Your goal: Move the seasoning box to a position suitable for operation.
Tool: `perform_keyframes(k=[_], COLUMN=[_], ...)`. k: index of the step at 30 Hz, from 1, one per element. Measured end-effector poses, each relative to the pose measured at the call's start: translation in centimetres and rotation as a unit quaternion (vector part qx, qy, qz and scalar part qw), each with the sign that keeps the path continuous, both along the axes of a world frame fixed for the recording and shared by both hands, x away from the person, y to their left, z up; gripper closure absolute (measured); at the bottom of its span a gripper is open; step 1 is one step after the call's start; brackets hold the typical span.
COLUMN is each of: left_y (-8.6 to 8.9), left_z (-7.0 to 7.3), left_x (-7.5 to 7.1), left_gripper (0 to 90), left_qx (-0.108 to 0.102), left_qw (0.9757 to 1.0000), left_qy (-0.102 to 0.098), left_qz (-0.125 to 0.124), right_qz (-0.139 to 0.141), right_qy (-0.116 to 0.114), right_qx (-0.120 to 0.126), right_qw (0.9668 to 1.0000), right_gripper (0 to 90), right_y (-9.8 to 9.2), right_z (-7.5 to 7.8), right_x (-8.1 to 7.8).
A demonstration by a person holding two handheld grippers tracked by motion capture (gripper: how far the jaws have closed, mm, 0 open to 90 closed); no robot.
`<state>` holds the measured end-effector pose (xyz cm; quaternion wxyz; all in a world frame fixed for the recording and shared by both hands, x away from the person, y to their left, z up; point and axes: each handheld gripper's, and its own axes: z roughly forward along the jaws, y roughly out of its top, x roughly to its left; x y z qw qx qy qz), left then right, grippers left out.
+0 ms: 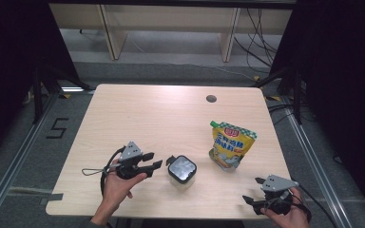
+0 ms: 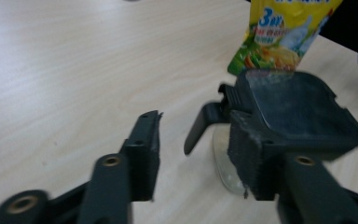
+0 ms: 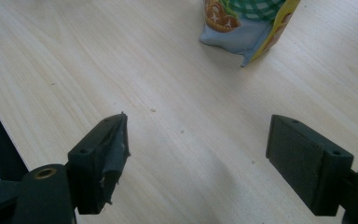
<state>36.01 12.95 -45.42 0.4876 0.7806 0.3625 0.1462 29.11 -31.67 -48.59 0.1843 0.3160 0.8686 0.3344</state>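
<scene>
Overhead, a pale wood-grain tabletop (image 1: 138, 114) with rounded corners stands on a grey floor, with a small round cable hole (image 1: 211, 99) near its far edge, dark curtains on both sides, light wooden furniture legs beyond it and loose cables on the floor at the far right. Near the middle of the near edge stands a small clear jar (image 1: 181, 172) with a black, rounded-square lid; it is upright, so its long axis runs straight up from the tabletop, and the lid's open clasp points toward the left edge. The left tool (image 1: 151, 161) lies just beside that clasp, held in the person's left hand (image 1: 119, 186) and aimed toward the right edge, roughly level with the lid. Its jaws stand partly apart; in the left gripper view the left tool (image 2: 193, 149) has one jaw in front of the lid's corner and the other clear on the open side, and through the blur I cannot tell whether a pad touches the jar (image 2: 279, 112), though nothing looks clamped. Toward the right edge, well apart from the jar, a yellow and green stand-up pouch (image 1: 230, 147) sits on its base, leaning back, its long axis rising toward the far edge with the green cap at the upper left. The right tool (image 1: 253, 197) rests at the near right corner in the right hand (image 1: 290, 216), jaws spread wide over bare wood, pointing at the pouch (image 3: 247, 28).
</scene>
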Motion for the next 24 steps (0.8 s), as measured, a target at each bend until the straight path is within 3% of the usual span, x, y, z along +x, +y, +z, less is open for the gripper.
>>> perform_keyframes(k=[2,3,7,10,13,14,20,24], left_y=[-0.6,-1.3,-2.6,-3.8,-4.6,-4.9,-5.2,-5.4], left_z=[0.7,1.3,1.9,2.1,2.0,2.0,1.5,1.5], left_x=[0.4,0.7,1.1,1.3,1.7,2.1,2.9,3.2], left_gripper=[73.7,81.6,88.3,89.1,89.1,89.1,89.0,89.1], left_qx=[0.011,0.027,0.035,0.059,0.058,0.080,0.091,0.115], left_qw=[0.9998,0.9992,0.9984,0.9969,0.9972,0.9953,0.9949,0.9924], left_qy=[-0.010,-0.022,-0.029,-0.029,-0.025,-0.022,-0.010,-0.001], left_qz=[-0.011,-0.022,-0.034,-0.042,-0.041,-0.048,-0.043,-0.045], right_qz=[-0.002,0.003,0.007,0.011,0.014,0.014,0.017,0.016], right_qy=[0.000,-0.003,-0.002,-0.004,-0.004,-0.003,0.001,0.004], right_qx=[0.001,-0.002,-0.003,-0.007,-0.011,-0.011,-0.010,-0.009], right_qw=[1.0000,1.0000,1.0000,0.9999,0.9998,0.9998,0.9998,0.9998], right_gripper=[22.1,22.2,22.3,22.5,22.6,22.7,22.9,23.0], right_y=[0.1,0.1,0.0,0.1,0.1,0.1,0.2,0.2], right_z=[-0.1,-0.2,-0.1,-0.1,-0.2,-0.2,-0.2,-0.3], right_x=[-0.1,0.0,0.0,0.0,0.0,0.0,0.0,-0.1])
